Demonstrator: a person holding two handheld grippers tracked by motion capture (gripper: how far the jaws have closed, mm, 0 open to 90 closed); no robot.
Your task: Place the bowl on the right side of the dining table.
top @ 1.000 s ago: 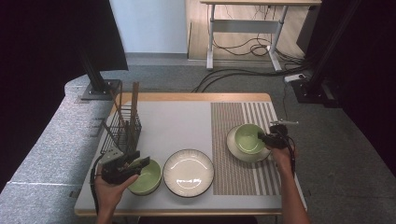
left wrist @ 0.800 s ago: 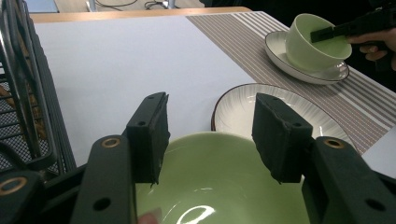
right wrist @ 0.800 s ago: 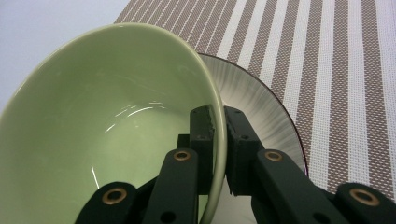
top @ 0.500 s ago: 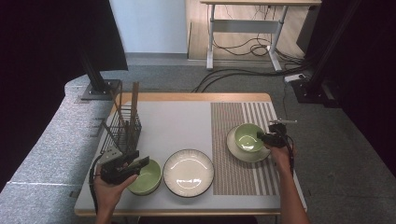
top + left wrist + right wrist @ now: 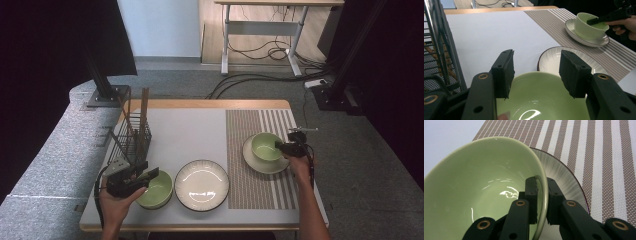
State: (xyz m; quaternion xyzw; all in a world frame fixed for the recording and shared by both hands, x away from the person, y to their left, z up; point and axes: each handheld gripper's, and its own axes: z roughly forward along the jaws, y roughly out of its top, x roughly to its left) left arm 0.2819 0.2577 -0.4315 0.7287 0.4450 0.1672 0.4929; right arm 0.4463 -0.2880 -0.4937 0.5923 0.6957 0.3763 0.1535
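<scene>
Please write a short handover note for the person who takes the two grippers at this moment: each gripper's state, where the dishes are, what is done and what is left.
Right gripper: shut on the rim of the green bowl, one jaw inside, one outside. That bowl sits on a plate on the striped mat.
Left gripper: open, jaws above the second green bowl, not gripping it.
Empty plate lies between the two bowls; wire rack stands at the left.
Done: one bowl on its plate.
Left, probably: release that bowl, then grip the second bowl and set it on the empty plate.

A lab recording setup.
Black curtains [image 5: 45,55], stand bases [image 5: 104,95], floor cables [image 5: 260,75] and a bare desk [image 5: 280,15] surround the tabletop [image 5: 190,130].
</scene>
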